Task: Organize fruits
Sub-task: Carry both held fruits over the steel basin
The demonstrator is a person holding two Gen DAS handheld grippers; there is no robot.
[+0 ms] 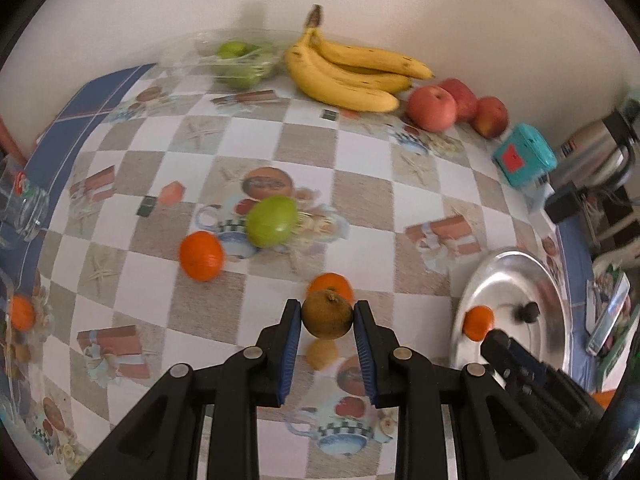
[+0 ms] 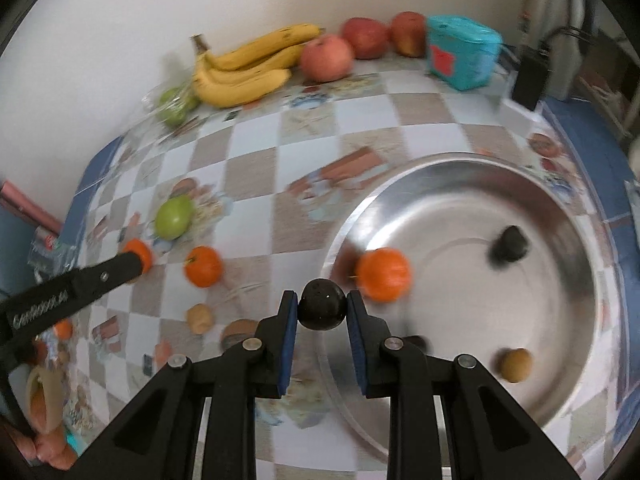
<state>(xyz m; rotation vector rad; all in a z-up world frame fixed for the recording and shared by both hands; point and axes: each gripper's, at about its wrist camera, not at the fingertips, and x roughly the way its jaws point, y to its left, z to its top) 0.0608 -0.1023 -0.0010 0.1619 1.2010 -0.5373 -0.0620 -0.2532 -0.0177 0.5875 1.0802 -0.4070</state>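
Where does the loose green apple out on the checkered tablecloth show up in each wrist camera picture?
Left wrist view: the green apple lies just left of centre, above the left gripper.
Right wrist view: the green apple lies at middle left, left of the steel tray.
Shared landmark: the banana bunch against the back wall.

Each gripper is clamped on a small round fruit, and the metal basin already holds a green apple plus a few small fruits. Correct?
Not quite: the fruit in the metal basin is an orange, as the right wrist view shows. The green apple lies on the tablecloth outside it. The rest holds.
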